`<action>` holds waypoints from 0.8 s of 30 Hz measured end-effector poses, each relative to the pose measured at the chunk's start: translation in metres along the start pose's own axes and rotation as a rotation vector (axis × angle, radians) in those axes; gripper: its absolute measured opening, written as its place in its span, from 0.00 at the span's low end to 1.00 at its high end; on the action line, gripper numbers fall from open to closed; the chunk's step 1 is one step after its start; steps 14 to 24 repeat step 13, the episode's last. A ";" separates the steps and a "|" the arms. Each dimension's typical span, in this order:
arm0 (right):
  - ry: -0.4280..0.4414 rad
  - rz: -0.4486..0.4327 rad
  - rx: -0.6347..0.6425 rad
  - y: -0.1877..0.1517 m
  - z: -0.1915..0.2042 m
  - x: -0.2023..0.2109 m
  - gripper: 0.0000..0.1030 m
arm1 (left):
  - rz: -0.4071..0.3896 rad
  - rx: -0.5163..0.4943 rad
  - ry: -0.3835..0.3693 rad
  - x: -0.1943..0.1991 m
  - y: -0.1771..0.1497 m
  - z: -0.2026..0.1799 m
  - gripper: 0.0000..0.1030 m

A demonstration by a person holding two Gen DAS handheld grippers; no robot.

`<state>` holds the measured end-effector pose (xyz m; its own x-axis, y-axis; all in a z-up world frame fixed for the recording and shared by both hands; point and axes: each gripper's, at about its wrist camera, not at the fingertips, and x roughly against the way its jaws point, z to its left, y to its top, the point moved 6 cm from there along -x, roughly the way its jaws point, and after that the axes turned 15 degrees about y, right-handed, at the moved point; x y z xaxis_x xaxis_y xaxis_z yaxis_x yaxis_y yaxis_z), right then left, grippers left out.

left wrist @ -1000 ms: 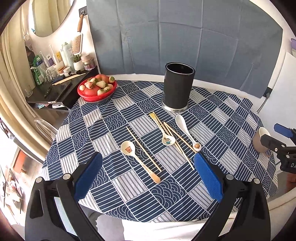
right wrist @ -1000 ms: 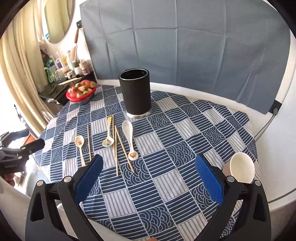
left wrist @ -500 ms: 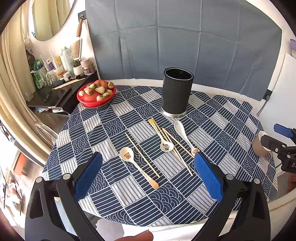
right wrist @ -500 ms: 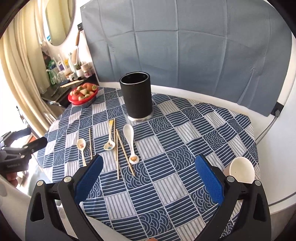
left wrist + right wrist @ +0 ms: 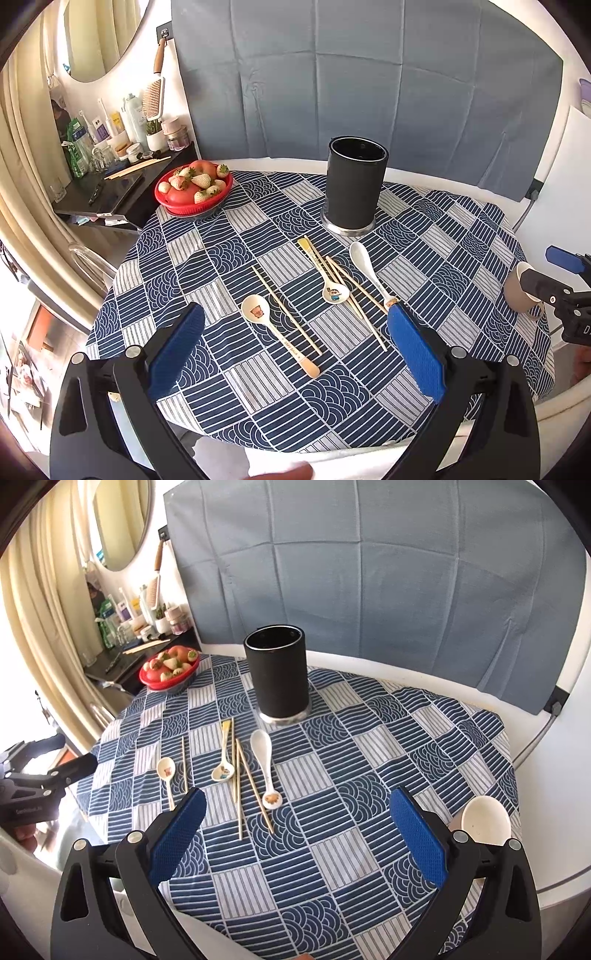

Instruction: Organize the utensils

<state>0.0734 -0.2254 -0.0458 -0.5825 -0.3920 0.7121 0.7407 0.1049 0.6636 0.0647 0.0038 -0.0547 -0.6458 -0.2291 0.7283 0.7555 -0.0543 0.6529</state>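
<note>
A black cylindrical utensil holder (image 5: 355, 186) (image 5: 277, 672) stands upright at the back middle of the round table. In front of it lie three spoons: a wooden-handled spoon (image 5: 277, 332) (image 5: 167, 775), a cartoon-print spoon (image 5: 327, 277) (image 5: 225, 755) and a white spoon (image 5: 369, 273) (image 5: 264, 764), with several wooden chopsticks (image 5: 286, 306) (image 5: 251, 786) among them. My left gripper (image 5: 295, 354) is open and empty above the table's near edge. My right gripper (image 5: 295, 840) is open and empty above the near right part of the table.
A red bowl of strawberries (image 5: 194, 188) (image 5: 170, 668) sits at the back left. A beige cup (image 5: 521, 291) (image 5: 485, 821) stands at the right edge. A dark side shelf with bottles (image 5: 110, 155) is beyond the table on the left. A blue-patterned cloth (image 5: 443, 266) covers the table.
Both grippers have pulled back and up a little, so the table shows slightly farther away. Nothing on the table has moved. Both stay open.
</note>
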 end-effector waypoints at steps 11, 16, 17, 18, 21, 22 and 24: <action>0.003 0.001 0.002 -0.002 0.001 0.001 0.92 | -0.010 0.008 -0.002 0.002 0.002 0.003 0.94; 0.005 0.000 0.002 -0.002 0.003 0.002 0.92 | -0.002 0.015 -0.017 0.002 0.001 0.002 0.94; 0.005 0.000 0.002 -0.002 0.003 0.002 0.92 | -0.002 0.015 -0.017 0.002 0.001 0.002 0.94; 0.005 0.000 0.002 -0.002 0.003 0.002 0.92 | -0.002 0.015 -0.017 0.002 0.001 0.002 0.94; 0.005 0.000 0.002 -0.002 0.003 0.002 0.92 | -0.002 0.015 -0.017 0.002 0.001 0.002 0.94; 0.005 0.000 0.002 -0.002 0.003 0.002 0.92 | -0.002 0.015 -0.017 0.002 0.001 0.002 0.94; 0.005 0.000 0.002 -0.002 0.003 0.002 0.92 | -0.002 0.015 -0.017 0.002 0.001 0.002 0.94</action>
